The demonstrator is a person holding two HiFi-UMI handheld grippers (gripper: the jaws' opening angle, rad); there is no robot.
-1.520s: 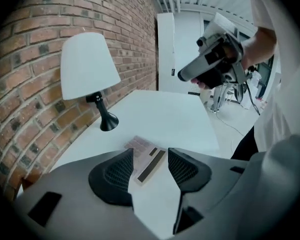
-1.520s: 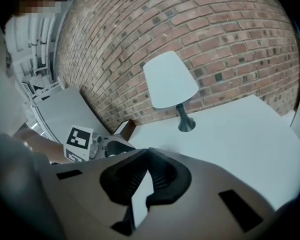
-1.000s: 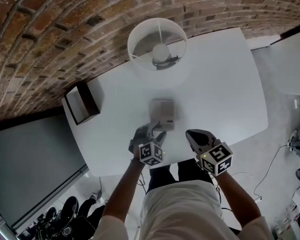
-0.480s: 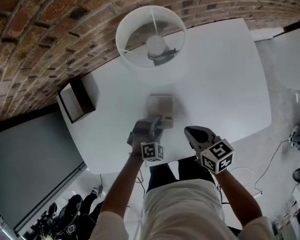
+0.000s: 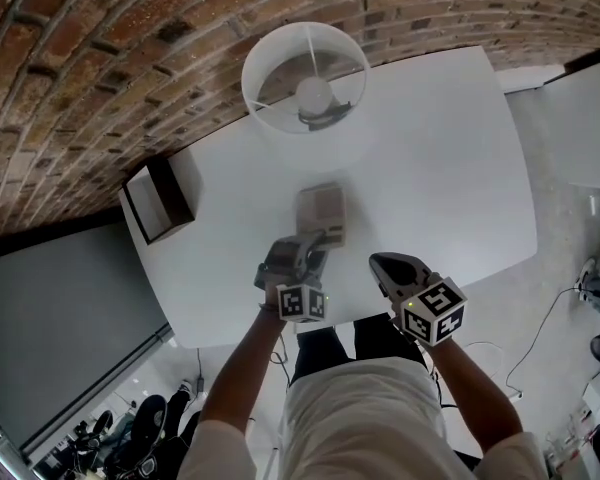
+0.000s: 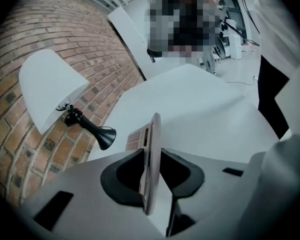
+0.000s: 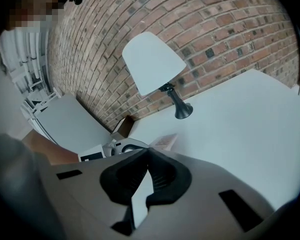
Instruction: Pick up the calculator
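Observation:
The calculator [image 5: 320, 213], a flat beige slab with keys, lies mid-table in the head view. My left gripper [image 5: 305, 253] has its near end between its jaws, which are closing. In the left gripper view the calculator [image 6: 153, 134] shows edge-on, with the dark pads [image 6: 125, 176] pressing both of its faces, and my left gripper [image 6: 151, 156] grips it. My right gripper [image 5: 385, 266] hovers to the right of it, apart from it, near the table's front edge. Seen in its own view, my right gripper [image 7: 149, 151] has its tips touching and nothing between them; the calculator [image 7: 164, 141] lies beyond.
A white-shaded lamp [image 5: 305, 78] on a black stem stands at the back of the white table [image 5: 450, 168], before a brick wall. An open dark-lined box [image 5: 160, 203] sits at the table's left end. Bare table surface lies to the right.
My left gripper's jaws have closed from wide open onto the calculator's near end, and the hand has rolled and lifted a little. My right gripper has stayed put.

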